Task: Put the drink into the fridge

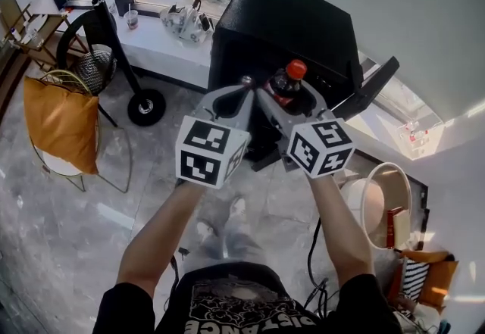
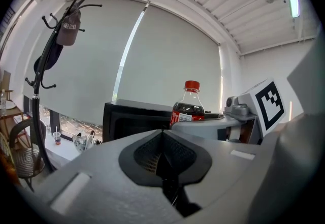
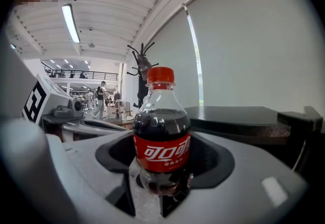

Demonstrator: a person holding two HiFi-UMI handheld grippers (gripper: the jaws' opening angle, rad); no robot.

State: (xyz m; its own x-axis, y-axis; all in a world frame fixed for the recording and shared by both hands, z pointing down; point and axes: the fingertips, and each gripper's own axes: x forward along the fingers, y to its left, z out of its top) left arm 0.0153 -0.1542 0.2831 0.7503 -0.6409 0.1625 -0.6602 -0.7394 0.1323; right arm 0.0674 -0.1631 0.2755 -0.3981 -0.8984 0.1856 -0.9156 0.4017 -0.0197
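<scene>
Head view: my right tongs (image 1: 294,100) hold the cola bottle (image 1: 286,84) upright, raised in front of the black fridge (image 1: 288,22). My left tongs (image 1: 245,85) sit just beside it.

Left gripper view: the left tongs are clenched together with nothing between them. The bottle shows beyond them, to the right.

Right gripper view: the right tongs clamp the bottle's lower body, with the red cap up and the red label facing me.

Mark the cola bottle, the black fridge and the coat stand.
cola bottle (image 3: 161,153): right gripper view, on its red label.
black fridge (image 1: 280,22): head view, on its top panel.
coat stand (image 2: 34,116): left gripper view, on its upright pole.
</scene>
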